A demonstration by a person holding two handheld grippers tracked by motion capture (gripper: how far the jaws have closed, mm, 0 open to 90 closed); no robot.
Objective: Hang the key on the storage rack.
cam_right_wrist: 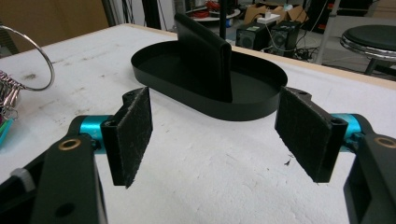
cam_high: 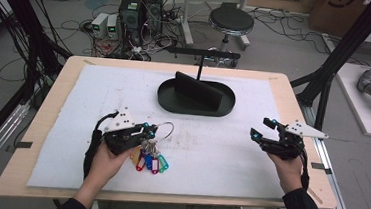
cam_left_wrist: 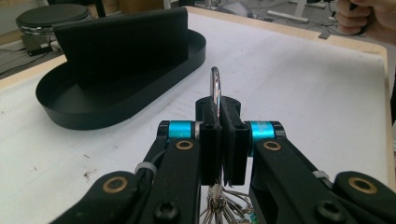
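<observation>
**Key ring clamped in your left gripper, right gripper waiting open**

Your left gripper (cam_high: 147,130) has its jaws closed flat on the large metal ring (cam_left_wrist: 215,88) of the key bunch. In the left gripper view the ring stands edge-on between the two pads, its upper arc rising clear above them. That is a sensible hold: pinching the wire of the ring across its thin side keeps it from swivelling, and it leaves the loop free and open.

The coloured tags (cam_high: 150,162) and small keys hang below the jaws, lying on the white mat (cam_high: 230,153) of the bench (cam_high: 47,113) just in front of your left hand. So the bunch sits near the front left of the mat, well apart from the black oval tray (cam_high: 173,102).

That tray sits at the middle of the far half of the mat, with an upright black panel (cam_high: 197,88) standing in it and a thin post behind it carrying a level bar (cam_high: 202,52). As I read it, the free loop is held up so that it can be hung there, though the pictures cannot confirm this.

Your right gripper (cam_high: 263,129) hovers over the right side of the mat, jaws wide, nothing between the pads (cam_right_wrist: 133,133). It points at the tray, seemingly ready to steady something.
</observation>
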